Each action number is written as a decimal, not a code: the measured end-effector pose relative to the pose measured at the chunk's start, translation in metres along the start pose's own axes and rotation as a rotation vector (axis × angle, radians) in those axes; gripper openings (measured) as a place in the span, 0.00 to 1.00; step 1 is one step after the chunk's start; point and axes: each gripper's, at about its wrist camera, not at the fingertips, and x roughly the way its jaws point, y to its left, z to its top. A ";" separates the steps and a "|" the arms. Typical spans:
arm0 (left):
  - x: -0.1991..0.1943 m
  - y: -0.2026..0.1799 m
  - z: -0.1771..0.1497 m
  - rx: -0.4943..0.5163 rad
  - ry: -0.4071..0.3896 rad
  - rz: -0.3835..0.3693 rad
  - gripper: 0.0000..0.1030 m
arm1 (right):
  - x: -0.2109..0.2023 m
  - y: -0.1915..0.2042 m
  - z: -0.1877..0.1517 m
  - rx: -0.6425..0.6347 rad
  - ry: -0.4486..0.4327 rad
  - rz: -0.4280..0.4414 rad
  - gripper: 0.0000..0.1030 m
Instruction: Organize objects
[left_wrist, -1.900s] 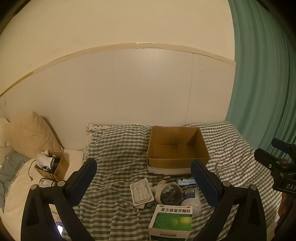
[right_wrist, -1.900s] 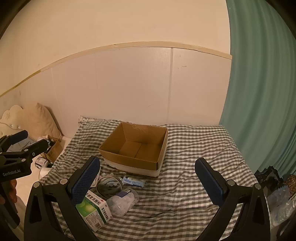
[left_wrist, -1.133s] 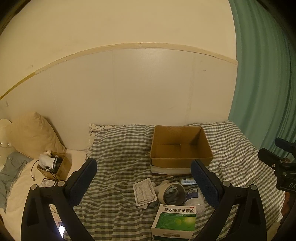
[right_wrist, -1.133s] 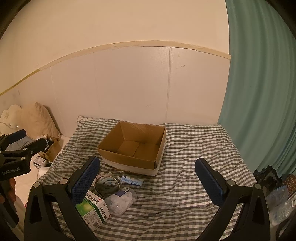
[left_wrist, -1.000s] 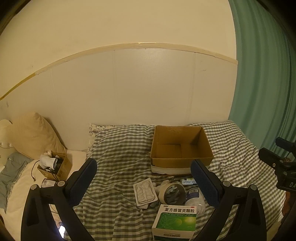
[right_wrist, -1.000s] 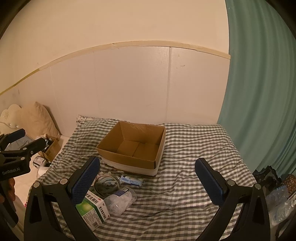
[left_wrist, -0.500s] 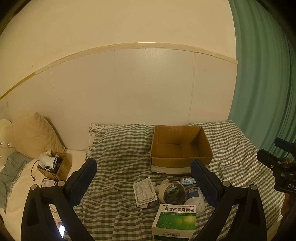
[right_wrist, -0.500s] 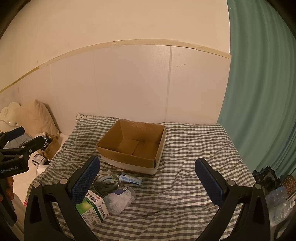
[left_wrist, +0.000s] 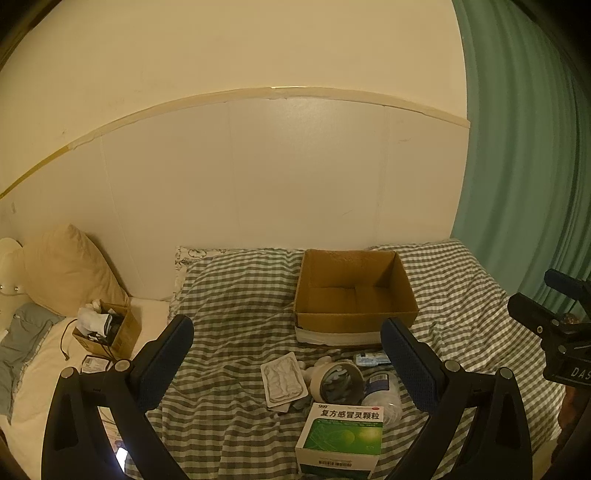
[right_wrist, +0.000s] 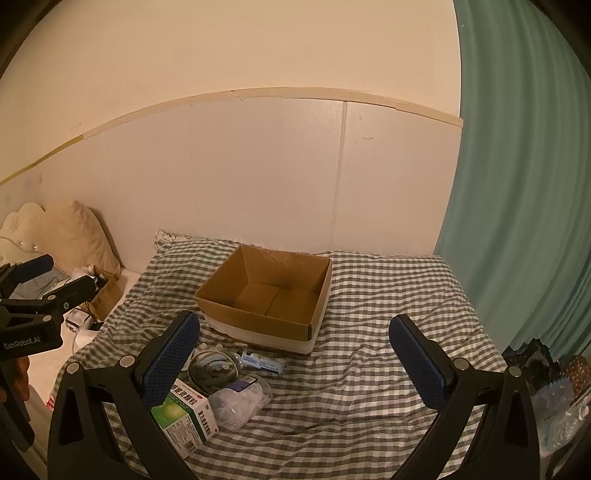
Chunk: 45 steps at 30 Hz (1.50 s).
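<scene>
On the checked bed, a green medicine box (left_wrist: 341, 436) lies below the left gripper (left_wrist: 288, 354); both grippers' fingers spread wide, right gripper (right_wrist: 295, 354) empty.

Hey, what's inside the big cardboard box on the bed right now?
Nothing visible: the cardboard box shows only its bare floor flaps in both views. Its near wall hides a thin strip of floor along the front, so something flat there could go unseen. The loose items lie outside, on the checked blanket.

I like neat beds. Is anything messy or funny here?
Yes. A green medicine box, tape roll, clear plastic tub and white tray lie jumbled on the checked bedspread, while the cardboard box behind them sits empty.
</scene>
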 end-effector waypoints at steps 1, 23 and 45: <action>0.000 -0.001 -0.001 0.001 0.002 -0.001 1.00 | 0.000 0.000 -0.001 0.000 0.002 0.002 1.00; 0.048 -0.048 -0.088 0.054 0.264 -0.109 1.00 | 0.036 -0.023 -0.041 0.065 0.191 0.005 1.00; 0.121 -0.048 -0.145 0.067 0.487 -0.187 0.95 | 0.074 -0.003 -0.061 0.009 0.322 -0.005 1.00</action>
